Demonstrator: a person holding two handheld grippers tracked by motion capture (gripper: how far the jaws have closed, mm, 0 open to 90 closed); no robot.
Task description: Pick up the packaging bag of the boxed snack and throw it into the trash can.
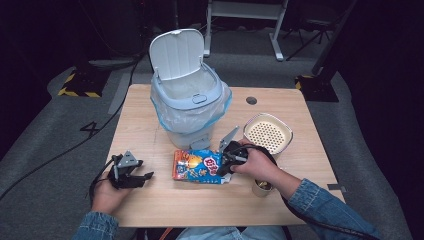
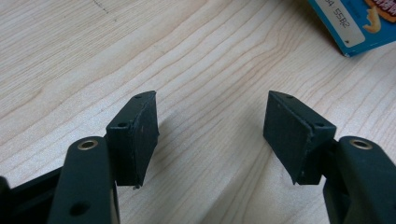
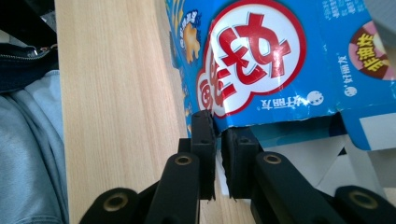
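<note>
Near edge: 1 cup (image 1: pixel 262 187) by the right wrist. Left claw (image 1: pixel 142 178) gapes wide, empty, over bare bench (image 1: pixel 165 202) w/ room around. Right claw (image 1: pixel 223 167) pinches the 1 box (image 1: pixel 197 166) at its end flap, mid-bench. Beyond: 1 strainer (image 1: pixel 268 133), 1 bin (image 1: pixel 187 97), lid up.

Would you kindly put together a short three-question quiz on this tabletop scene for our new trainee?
1. True or false: the left gripper is shut on the snack box.
2. Which thing stands behind the snack box? A) the lidded bin B) the perforated bowl C) the small cup
3. Fill in: the right gripper pinches the box at its torn-open ____.

Key: 1 false, its jaws stand open over bare table. 2 A, with its lid up. 3 end.
</note>
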